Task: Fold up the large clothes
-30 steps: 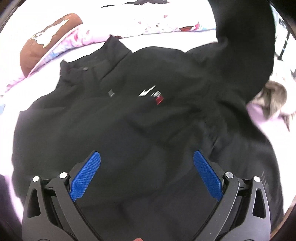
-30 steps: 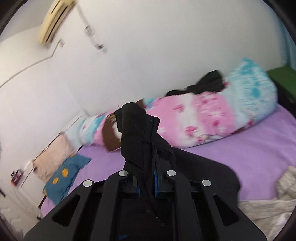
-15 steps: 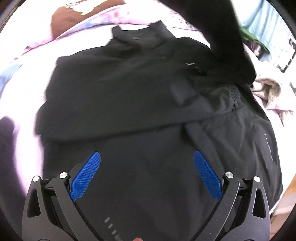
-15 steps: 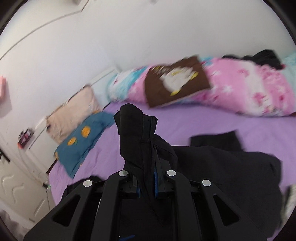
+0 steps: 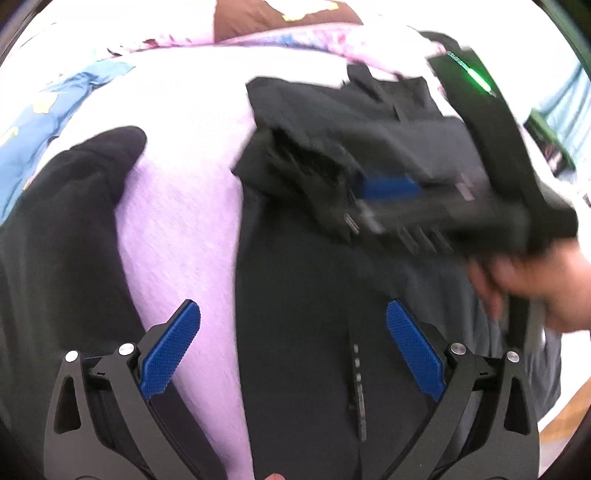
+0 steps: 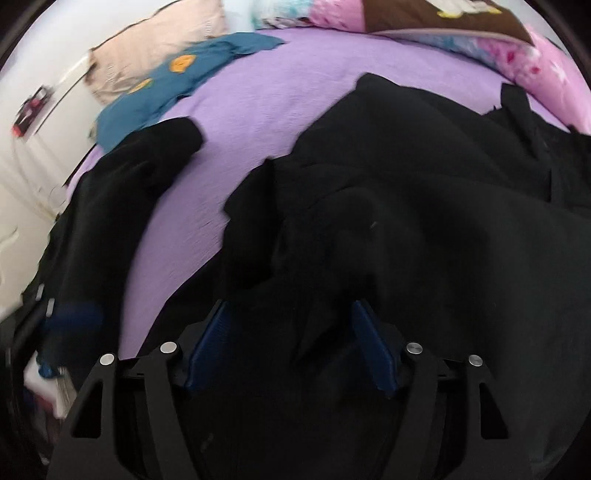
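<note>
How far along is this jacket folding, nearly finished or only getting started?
Early on. One sleeve already lies folded across the black jacket. The right gripper, its jaws just opened, is letting that cuff go; fabric still sits between them. The left gripper hovers open and empty. The other sleeve still sprawls on the purple bed, unfolded.

Jacket lies on the bed; one sleeve lies apart to its left. Pillows lie behind, against the wall.
</note>
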The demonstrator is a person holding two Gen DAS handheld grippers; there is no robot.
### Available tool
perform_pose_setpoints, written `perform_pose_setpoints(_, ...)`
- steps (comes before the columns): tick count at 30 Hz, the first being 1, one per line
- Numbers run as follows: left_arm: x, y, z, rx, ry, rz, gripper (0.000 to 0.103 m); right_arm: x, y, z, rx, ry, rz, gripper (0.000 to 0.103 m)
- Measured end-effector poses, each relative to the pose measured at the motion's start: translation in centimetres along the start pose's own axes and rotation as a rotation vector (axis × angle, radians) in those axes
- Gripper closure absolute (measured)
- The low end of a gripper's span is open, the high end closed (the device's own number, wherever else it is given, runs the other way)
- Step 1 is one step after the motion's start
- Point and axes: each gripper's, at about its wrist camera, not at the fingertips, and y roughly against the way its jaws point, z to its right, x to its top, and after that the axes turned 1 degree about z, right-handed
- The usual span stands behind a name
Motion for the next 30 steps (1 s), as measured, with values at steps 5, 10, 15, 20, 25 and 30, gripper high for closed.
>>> perform_pose_setpoints(5,3.4,1.2,0.1,-0.035,0.045,0.11,0.006,-1.0,9.7,2.3,-0.061,0.005,0.112,0.015)
perform_pose_setpoints(10,8.9,-0.8,5.7,-0.133,-0.029,0.167,0.006,-1.9,17.2,11.7,-0.395,-0.086,0.171,0.009)
perform_pose_setpoints(15,11.3,-6.8,11.9,-0.103,-0.222,0.186,0.006,-4.5,17.5,22.7,-0.543,-0.291,0.139,0.009)
perform_pose_setpoints(20,10.5,-14.9,9.5,-0.007,-0.129,0.003,0.006,-9.2,12.3,30.6,-0.361,-0.547,0.087,0.009)
perform_pose_setpoints(25,8.9,-17.3,8.7,0.011,-0.158,0.025,0.005,-9.7,7.4,30.3,-0.482,-0.376,-0.029,0.006)
perform_pose_setpoints(30,9.6,-16.6,8.9,0.014,-0.152,-0.016,0.006,-9.4,8.7,30.5,-0.446,-0.381,-0.055,0.005)
